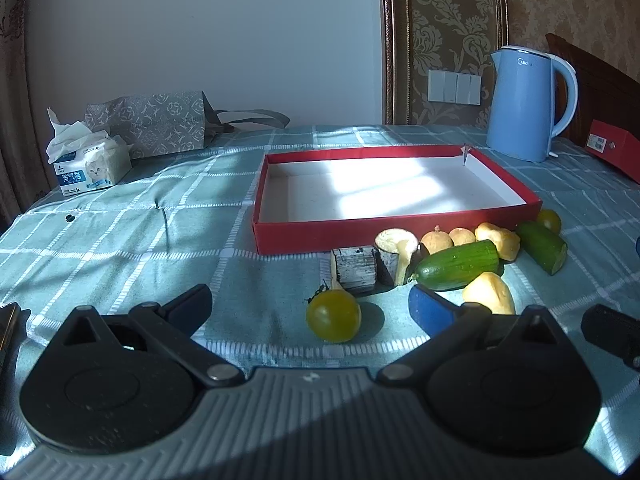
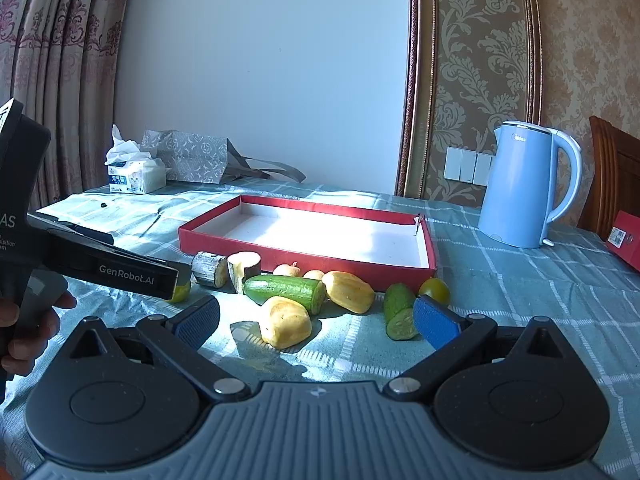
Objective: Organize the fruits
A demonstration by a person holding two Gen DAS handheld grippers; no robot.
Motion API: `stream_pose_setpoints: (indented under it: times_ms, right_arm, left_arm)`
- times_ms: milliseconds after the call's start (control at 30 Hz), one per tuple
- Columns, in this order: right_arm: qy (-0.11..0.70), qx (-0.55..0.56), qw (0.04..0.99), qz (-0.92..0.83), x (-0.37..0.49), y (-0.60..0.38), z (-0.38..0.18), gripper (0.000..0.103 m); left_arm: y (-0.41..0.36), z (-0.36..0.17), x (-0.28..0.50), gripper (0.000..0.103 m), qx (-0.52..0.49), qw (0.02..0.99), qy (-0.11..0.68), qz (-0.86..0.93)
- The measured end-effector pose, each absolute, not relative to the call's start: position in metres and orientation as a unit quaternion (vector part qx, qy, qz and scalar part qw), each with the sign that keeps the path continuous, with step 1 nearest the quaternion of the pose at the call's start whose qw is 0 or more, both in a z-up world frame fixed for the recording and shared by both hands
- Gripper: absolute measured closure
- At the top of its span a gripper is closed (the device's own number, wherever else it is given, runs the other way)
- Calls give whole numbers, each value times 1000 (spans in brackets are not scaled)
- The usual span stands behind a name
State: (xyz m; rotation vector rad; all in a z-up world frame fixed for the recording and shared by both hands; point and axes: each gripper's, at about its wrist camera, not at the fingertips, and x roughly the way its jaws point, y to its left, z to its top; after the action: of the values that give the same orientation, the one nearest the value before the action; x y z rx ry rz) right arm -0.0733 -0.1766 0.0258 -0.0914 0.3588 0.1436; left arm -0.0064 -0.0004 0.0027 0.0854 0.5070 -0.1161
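An empty red tray with a white floor lies on the checked tablecloth. In front of it lie cut produce pieces: a green tomato, two cucumber pieces, yellow chunks, dark-skinned cut pieces and a second green tomato. My left gripper is open, with the green tomato between its fingers. My right gripper is open, with a yellow chunk between its fingers. The left gripper's body shows at the left of the right wrist view.
A blue kettle stands at the back right, beside a red box at the table's right edge. A tissue pack and a grey bag sit at the back left. A wall runs behind the table.
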Motion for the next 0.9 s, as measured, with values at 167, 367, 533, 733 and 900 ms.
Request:
stream_pose_setpoints:
  times_ms: [167,367,533,733,900]
  right_arm:
    - [173,-42,982,65,-73,-178,30,0]
    - [161,-31,985,55,-68,-183,41,0]
    - [151,-15,988,24,-52,-190,48,0]
    - [146,1,988,58,-45,-183,51,0]
    - [140,-22,989,51,-51,-177,51,0]
  left_arm:
    - [-4,5,-9,0,49,966,246,-62]
    - [-8,7,-11,0,59,967,238,-62]
    - [-10,6,-12,0,64,967,238,-64]
    - [-13,5,-13,0,73,967,236,-66]
    - [-11,6,-13,0,73,967,234,-65]
